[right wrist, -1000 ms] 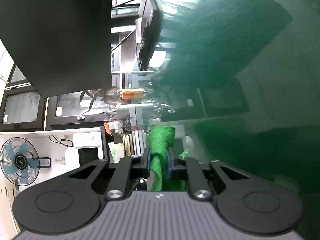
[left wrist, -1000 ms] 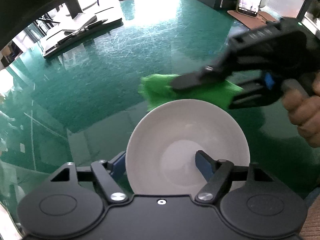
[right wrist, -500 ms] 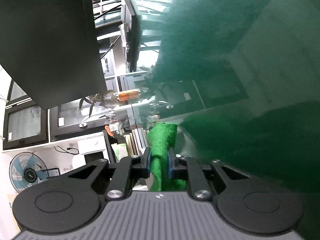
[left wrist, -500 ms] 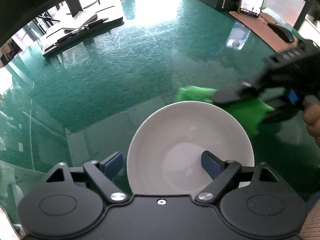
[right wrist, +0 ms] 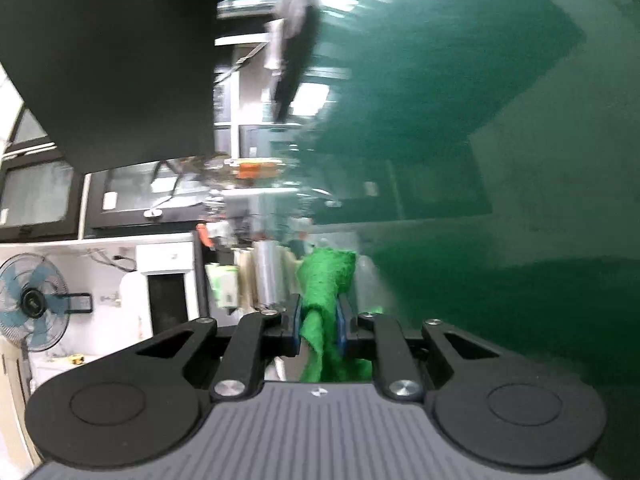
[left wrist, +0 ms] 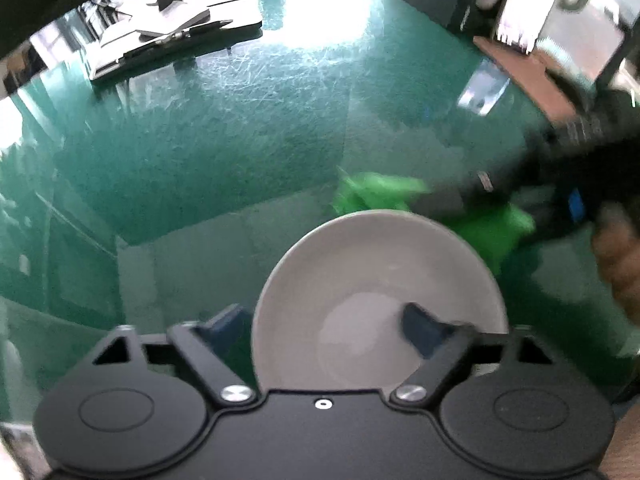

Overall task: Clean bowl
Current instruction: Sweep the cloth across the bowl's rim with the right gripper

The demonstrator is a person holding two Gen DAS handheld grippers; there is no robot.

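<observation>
1. The white bowl (left wrist: 380, 280) sits on the green table (left wrist: 208, 152), directly under my left gripper (left wrist: 328, 324). One finger is outside the near-left rim and the other is inside the basin, so the wall is between them.
2. Those jaws are closing on that wall. The picture is blurred, and I see a sliver of gap at the outer finger, so I judge the pads are not yet pressing.
3. My right gripper (right wrist: 318, 320) is clamped on the green cloth (right wrist: 326, 284), which bunches up past the fingertips. In the left wrist view it lies just beyond the bowl's far rim, close to it.
4. Handling, as I judge it: the bowl looks rigid, glazed and slick, probably ceramic, so brittle if knocked. A pinch across the rim wall is the sensible hold; too light and it will skate on the glossy top.
5. The cloth is soft and limp and will fold over the rim.
6. There is open table to the left and far side. A laptop (left wrist: 176, 36) stands well away, and a phone (left wrist: 520, 12) and brown mat (left wrist: 532, 80) sit at the far right.
</observation>
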